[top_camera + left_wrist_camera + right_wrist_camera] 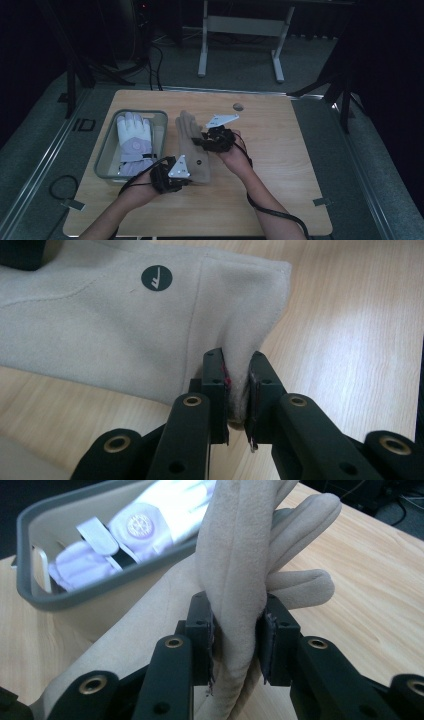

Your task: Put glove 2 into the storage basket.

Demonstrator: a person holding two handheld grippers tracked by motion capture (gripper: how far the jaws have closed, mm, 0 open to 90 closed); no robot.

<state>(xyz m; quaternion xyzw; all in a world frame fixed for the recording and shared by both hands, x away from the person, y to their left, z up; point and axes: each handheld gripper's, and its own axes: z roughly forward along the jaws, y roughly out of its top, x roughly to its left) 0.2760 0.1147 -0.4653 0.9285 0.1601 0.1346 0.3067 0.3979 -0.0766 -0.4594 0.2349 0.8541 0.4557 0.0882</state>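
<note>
black jaws of the left gripper (239, 390) pinch the cuff corner of the beige glove (192, 147); the right gripper (235, 635) clamps its finger end; glove just right of the grey bin (107, 150), cuff near, fingers pointing away; white glove (134, 142) already binned; beige one seemingly left to go in.

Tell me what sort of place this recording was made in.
Probably a lab or studio set up for recording: a small wooden table on grey carpet, dark curtains around it, cables on the floor and a desk frame behind.
</note>
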